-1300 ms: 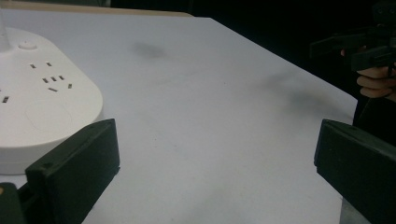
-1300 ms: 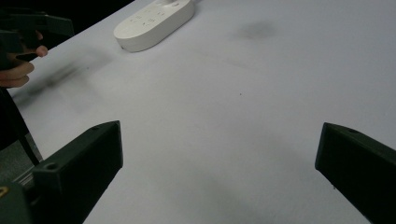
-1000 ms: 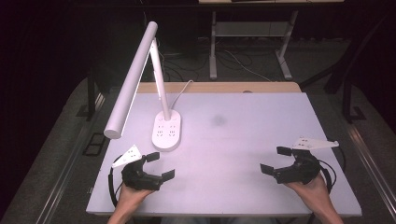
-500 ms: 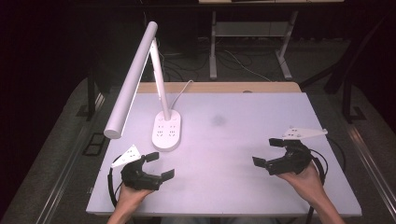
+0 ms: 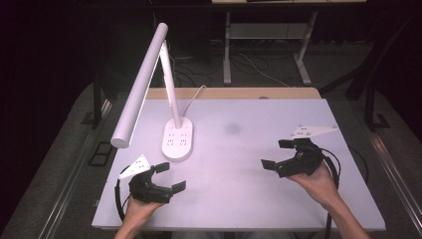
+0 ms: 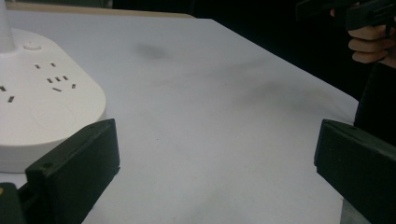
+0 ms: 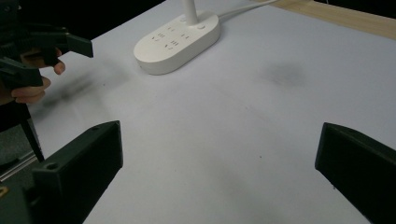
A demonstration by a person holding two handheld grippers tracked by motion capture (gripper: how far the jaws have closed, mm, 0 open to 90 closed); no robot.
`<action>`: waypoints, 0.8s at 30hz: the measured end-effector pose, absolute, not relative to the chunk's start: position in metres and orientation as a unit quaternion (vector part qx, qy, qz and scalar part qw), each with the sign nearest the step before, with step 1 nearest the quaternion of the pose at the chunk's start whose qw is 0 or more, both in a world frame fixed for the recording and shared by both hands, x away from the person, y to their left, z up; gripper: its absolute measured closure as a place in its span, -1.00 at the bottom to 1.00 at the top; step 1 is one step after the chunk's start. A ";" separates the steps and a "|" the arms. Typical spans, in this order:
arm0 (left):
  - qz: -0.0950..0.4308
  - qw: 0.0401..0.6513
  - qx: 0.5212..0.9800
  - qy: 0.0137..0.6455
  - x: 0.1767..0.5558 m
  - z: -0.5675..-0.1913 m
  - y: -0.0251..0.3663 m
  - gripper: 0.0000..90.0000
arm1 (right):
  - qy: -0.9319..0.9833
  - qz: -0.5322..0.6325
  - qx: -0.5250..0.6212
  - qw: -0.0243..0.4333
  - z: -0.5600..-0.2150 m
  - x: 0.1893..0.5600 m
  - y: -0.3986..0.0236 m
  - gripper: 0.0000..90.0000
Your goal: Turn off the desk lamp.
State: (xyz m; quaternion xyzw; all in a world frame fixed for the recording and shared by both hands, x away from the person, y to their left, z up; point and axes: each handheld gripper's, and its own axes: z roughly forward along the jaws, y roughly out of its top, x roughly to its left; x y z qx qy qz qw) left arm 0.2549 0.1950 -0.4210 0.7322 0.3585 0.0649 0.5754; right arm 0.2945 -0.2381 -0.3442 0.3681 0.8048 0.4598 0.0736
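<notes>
A white desk lamp [image 5: 149,74] stands on an oval base with power sockets [image 5: 177,139] at the left middle of a white table [image 5: 239,189]. My left gripper [image 5: 170,177] rests near the front left, open and empty, just in front of the base [image 6: 42,107]. Over the right side my right gripper [image 5: 276,154] is held open and empty, jaws turned toward the lamp base [image 7: 180,37]. In the right gripper view the left gripper [image 7: 46,51] and its hand appear at far left. The right hand [image 6: 371,39] appears at the top right of the left gripper view.
A faint grey smudge [image 5: 232,128] marks the table's middle. The lamp's white cord [image 5: 196,94] runs off the wooden back edge [image 5: 234,93]. Dark floor, metal table legs [image 5: 227,50] and cables lie beyond. Rails run along both sides of the table.
My right gripper has lifted and moved left and away from the front edge, toward the table's middle. The left gripper has stayed in place.
</notes>
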 end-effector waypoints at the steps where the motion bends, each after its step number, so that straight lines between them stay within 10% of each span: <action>1: 0.065 0.575 0.732 0.359 0.255 -0.421 0.195 -1.00 | 0.807 0.458 0.366 0.074 -0.343 0.296 -0.236 -0.98; 24: 0.066 0.578 0.730 0.359 0.255 -0.421 0.197 -1.00 | 0.833 0.452 0.314 0.055 -0.324 0.335 -0.171 -0.98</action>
